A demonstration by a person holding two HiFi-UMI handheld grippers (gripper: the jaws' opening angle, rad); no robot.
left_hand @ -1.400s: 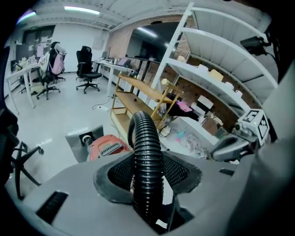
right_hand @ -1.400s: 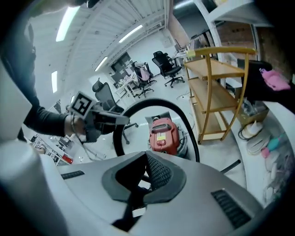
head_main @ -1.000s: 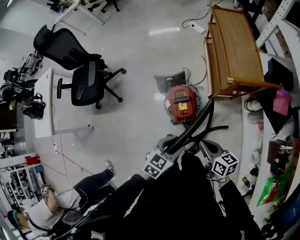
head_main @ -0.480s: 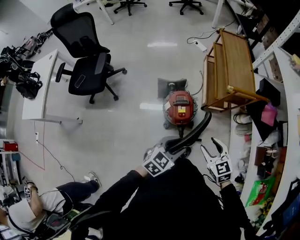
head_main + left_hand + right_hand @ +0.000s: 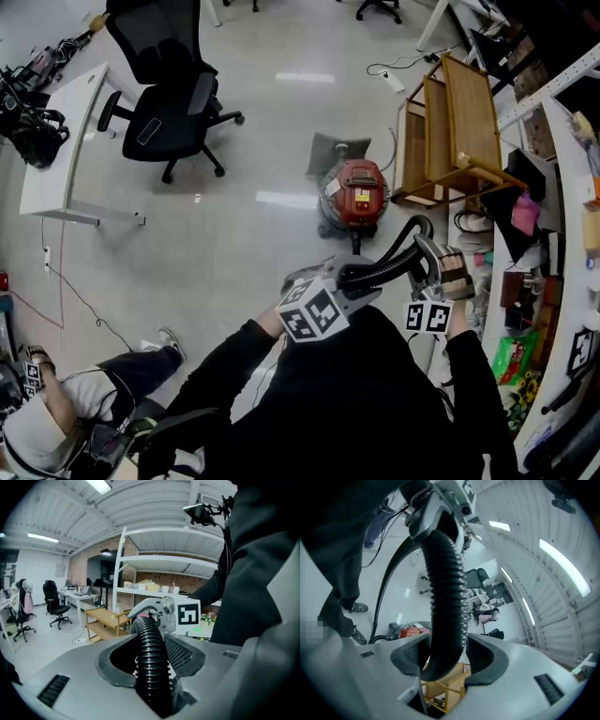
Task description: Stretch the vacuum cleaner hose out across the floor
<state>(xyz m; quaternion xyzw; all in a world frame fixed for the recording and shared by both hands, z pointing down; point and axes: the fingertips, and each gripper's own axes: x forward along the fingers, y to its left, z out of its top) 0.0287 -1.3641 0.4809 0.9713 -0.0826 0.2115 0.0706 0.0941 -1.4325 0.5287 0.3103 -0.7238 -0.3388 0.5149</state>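
Your left gripper is clamped on the black ribbed hose, which runs straight up between its pads in the left gripper view. Your right gripper sits just to the right on the same stretch. Its jaws have just been opening and now stand apart around the hose, not pressing it. Past the right gripper the hose arches away, then drops to the red vacuum cleaner on the floor ahead. Open pale floor lies ahead and to the left, as far as an office chair and a white desk. A wooden shelf unit and cluttered racks crowd the right edge. Only the right gripper view shows the hose curving down to the vacuum. Only the left gripper view shows the right gripper's marker cube behind the hose.
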